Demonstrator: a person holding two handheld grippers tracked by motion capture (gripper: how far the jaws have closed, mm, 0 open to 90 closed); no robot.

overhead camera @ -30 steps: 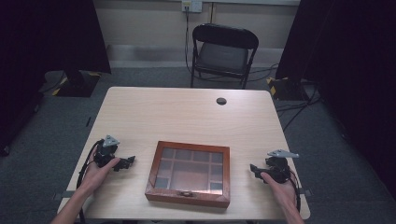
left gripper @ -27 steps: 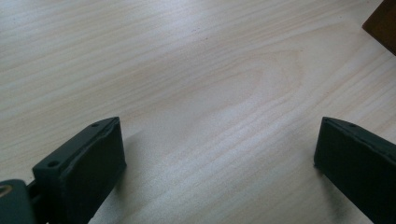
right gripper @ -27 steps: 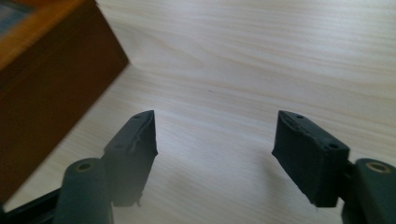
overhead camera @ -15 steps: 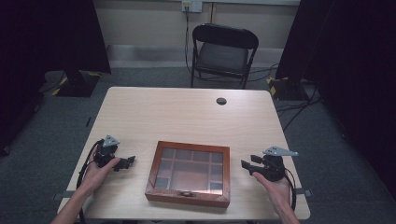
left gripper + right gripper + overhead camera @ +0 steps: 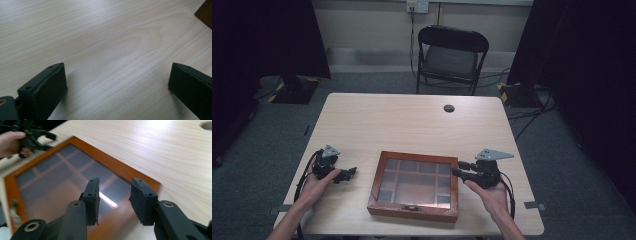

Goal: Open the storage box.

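**Right gripper moved inward, now at the box edge**

Moved since a second ago: right gripper point(image 5: 460, 168), from well right of the wooden box point(image 5: 414, 186) to its right edge, jaw tips over the frame. Left gripper point(image 5: 350, 172) unchanged in place; box also unchanged.

At far left of the high view: left hand point(image 5: 314, 184) on the light wood table point(image 5: 402, 125), holding the left gripper low, jaws pointing right toward the box but well apart from it. Seen in the left gripper view: both jaws spread wide, bare table between, only a dark corner of the box at the upper right.

At the middle, near the front table edge: the box, flat, lid shut, glass pane with compartments visible below, small metal clasp point(image 5: 411, 207) on the near side.

At right: right hand point(image 5: 493, 196) holding the right gripper. Seen in the right gripper view: jaws apart with a moderate gap, gripping nothing, hanging above the glass lid near the frame.

Farther back: small dark hole point(image 5: 449, 108) in the tabletop, black chair point(image 5: 451, 59) behind the table.
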